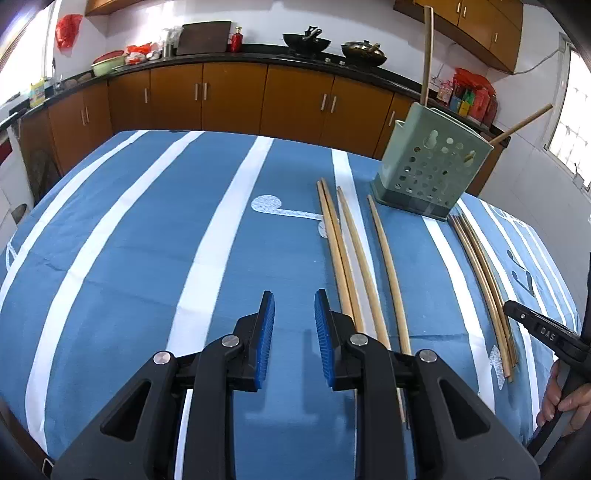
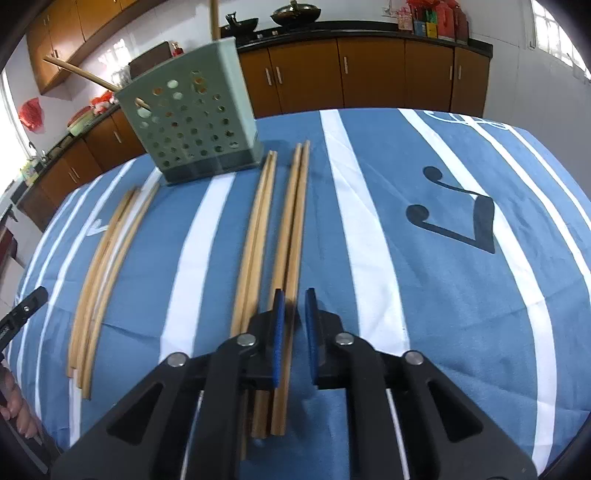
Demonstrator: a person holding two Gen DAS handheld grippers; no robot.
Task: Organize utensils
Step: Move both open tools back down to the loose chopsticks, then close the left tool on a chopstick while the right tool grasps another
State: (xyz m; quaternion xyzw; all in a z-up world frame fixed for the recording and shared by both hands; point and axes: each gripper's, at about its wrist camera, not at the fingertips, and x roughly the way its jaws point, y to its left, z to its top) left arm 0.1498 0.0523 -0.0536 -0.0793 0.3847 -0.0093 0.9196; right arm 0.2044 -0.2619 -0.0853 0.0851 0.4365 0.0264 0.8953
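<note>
On the tablecloth (image 1: pixel 147 240), the utensil holder (image 1: pixel 428 173) stands at two o'clock with two chopsticks (image 1: pixel 426 55) in it; loose chopsticks (image 1: pixel 343 258) lie before it, another bundle (image 1: pixel 484 280) at three o'clock.

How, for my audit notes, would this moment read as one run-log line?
left claw: open, empty | right claw: shut at chopstick pair | holder: two sticks inside

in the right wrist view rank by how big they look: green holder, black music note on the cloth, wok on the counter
1. green holder
2. music note, somewhat smaller than the holder
3. wok, smallest, but it sits far back, so its true size is unsure
</note>
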